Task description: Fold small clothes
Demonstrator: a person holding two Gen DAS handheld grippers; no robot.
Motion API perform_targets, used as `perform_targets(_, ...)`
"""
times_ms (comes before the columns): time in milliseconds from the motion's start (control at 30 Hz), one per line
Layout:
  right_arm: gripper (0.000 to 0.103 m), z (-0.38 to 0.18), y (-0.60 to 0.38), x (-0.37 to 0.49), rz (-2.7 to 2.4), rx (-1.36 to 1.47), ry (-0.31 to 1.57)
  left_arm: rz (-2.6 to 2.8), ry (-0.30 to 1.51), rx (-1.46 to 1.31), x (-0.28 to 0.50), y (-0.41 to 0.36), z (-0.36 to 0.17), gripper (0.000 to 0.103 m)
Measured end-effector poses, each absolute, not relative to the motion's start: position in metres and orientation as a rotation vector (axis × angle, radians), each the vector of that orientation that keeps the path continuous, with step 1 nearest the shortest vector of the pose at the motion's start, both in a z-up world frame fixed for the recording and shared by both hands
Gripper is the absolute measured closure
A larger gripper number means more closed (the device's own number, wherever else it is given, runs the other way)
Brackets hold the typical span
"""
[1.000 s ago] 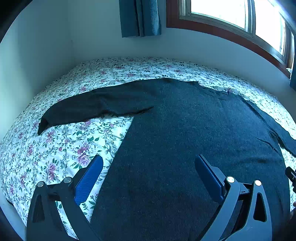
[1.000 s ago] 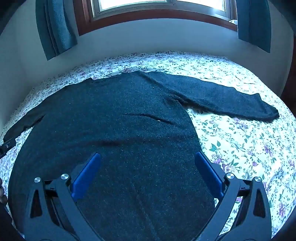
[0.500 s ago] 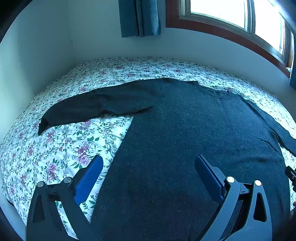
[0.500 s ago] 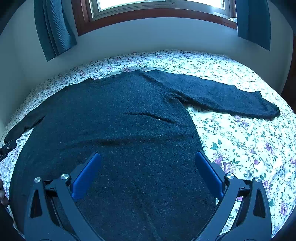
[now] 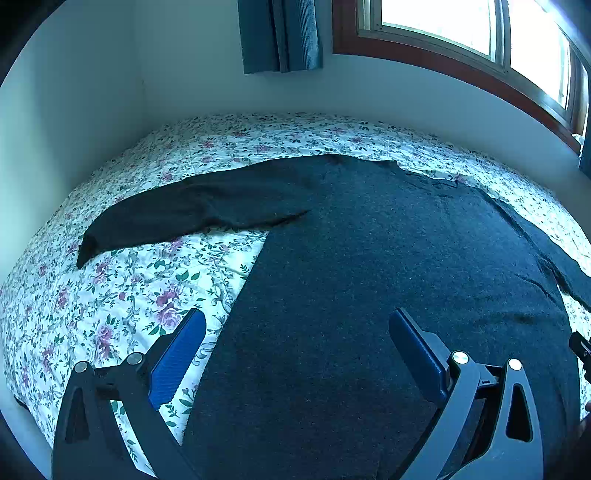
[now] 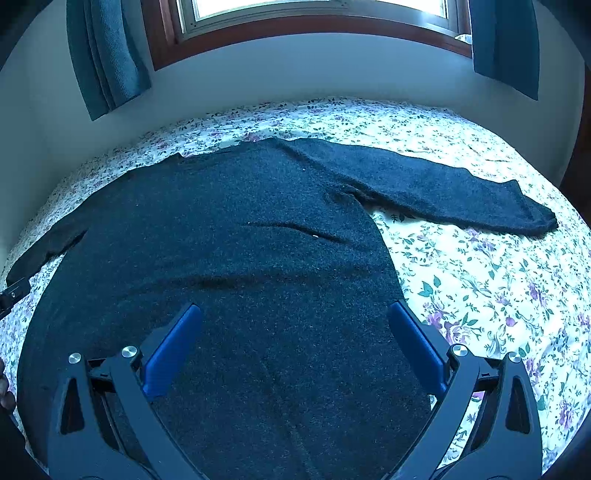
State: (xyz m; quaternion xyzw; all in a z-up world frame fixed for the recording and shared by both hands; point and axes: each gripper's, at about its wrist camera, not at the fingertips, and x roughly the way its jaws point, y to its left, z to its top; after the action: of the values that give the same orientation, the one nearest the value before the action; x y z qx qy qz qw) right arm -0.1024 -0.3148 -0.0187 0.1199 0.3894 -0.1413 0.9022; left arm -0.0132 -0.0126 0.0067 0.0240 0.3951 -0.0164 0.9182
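A dark knitted sweater (image 5: 388, 266) (image 6: 236, 258) lies spread flat on a floral bedsheet (image 5: 122, 295) (image 6: 480, 280). Its left sleeve (image 5: 192, 214) stretches out to the left, its right sleeve (image 6: 443, 188) to the right. My left gripper (image 5: 297, 325) hovers open over the sweater's lower left edge, holding nothing. Open too, my right gripper (image 6: 295, 321) hangs above the lower right part of the body, with its right finger (image 6: 413, 339) near the side hem. Part of the other gripper shows at the edge of each view.
The bed fills a corner, with pale walls (image 5: 74, 110) on the left and far sides. A wood-framed window (image 6: 314, 11) with blue curtains (image 5: 280, 33) (image 6: 107, 55) stands above the far wall. A hand edge (image 6: 3, 387) shows at the far left.
The right wrist view has shifted slightly, so the right sleeve sits a little higher and further right. The left view is almost unchanged. Both grippers remain open.
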Motion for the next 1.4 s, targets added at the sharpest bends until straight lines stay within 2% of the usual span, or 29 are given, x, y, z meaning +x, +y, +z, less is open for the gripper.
perform_targets(1400,0.002,-0.0181,-0.3175,-0.1017,-0.307,0.243,0.815,-0.037,0.838,0.021,-0.0094,-0.006,0.0005,0.004)
